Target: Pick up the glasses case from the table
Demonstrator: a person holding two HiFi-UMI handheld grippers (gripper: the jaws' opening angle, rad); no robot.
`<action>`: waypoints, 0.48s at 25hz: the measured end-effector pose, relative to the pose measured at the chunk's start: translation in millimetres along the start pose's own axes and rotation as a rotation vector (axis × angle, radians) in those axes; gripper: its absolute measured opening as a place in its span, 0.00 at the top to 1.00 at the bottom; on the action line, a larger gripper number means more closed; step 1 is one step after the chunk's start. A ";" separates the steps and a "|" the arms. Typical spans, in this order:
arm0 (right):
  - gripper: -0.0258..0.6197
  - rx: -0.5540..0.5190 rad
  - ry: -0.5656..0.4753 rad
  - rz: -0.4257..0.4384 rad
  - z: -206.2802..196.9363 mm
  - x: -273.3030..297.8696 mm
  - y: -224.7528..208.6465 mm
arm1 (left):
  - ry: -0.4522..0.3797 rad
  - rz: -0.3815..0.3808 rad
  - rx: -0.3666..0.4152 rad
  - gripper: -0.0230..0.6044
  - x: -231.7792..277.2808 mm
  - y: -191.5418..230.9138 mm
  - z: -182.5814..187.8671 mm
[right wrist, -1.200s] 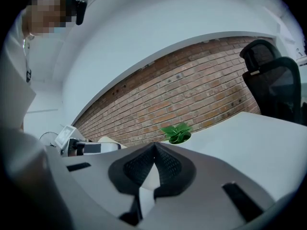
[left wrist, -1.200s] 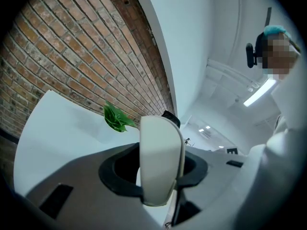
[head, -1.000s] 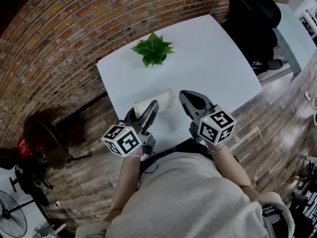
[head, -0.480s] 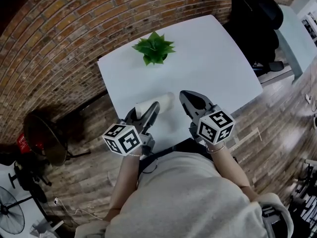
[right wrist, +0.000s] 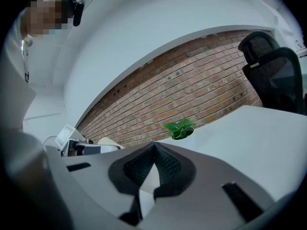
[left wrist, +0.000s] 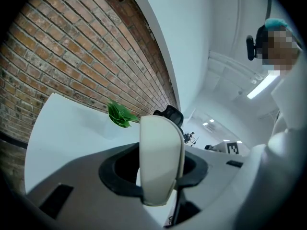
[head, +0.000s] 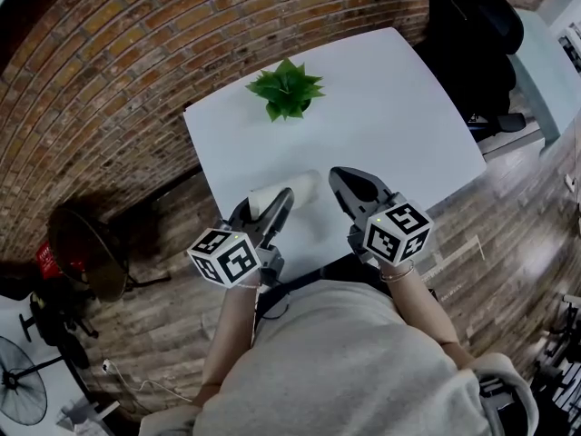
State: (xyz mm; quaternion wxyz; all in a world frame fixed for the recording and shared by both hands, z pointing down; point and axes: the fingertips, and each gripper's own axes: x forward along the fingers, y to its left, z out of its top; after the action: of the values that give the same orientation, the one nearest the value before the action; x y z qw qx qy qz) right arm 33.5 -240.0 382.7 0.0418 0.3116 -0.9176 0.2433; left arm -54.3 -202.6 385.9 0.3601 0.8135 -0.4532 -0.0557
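Observation:
The white glasses case (head: 290, 189) sits between the jaws of my left gripper (head: 266, 201), near the front edge of the white table (head: 390, 116). In the left gripper view the case (left wrist: 160, 147) stands upright, and the left gripper (left wrist: 159, 182) is shut on its sides. I cannot tell whether the case still touches the table. My right gripper (head: 339, 176) hovers to the right of the case, apart from it. Its dark pads meet with nothing between them, as the right gripper (right wrist: 153, 150) shows in its own view.
A small green plant (head: 286, 91) stands at the table's far side, by the brick wall (head: 109, 80). A black office chair (head: 472, 34) is at the table's right. A round fan (head: 86, 257) stands on the wooden floor to the left.

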 end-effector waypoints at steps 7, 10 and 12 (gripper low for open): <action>0.96 0.016 0.024 0.027 -6.8 0.3 0.0 | 0.003 -0.019 -0.009 0.71 5.3 -2.8 -1.3; 0.96 0.028 0.027 0.021 -10.1 -0.8 -2.7 | 0.003 -0.022 -0.031 0.71 6.2 -2.3 -2.8; 0.96 0.026 0.032 0.016 -11.1 -0.9 -4.8 | 0.002 -0.018 -0.033 0.71 6.3 -1.2 -2.9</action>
State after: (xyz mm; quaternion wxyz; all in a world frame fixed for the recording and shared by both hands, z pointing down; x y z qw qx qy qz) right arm 36.2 -237.6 394.3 0.0507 0.3007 -0.9160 0.2606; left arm -48.6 -205.6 388.7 0.3733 0.8115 -0.4448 -0.0656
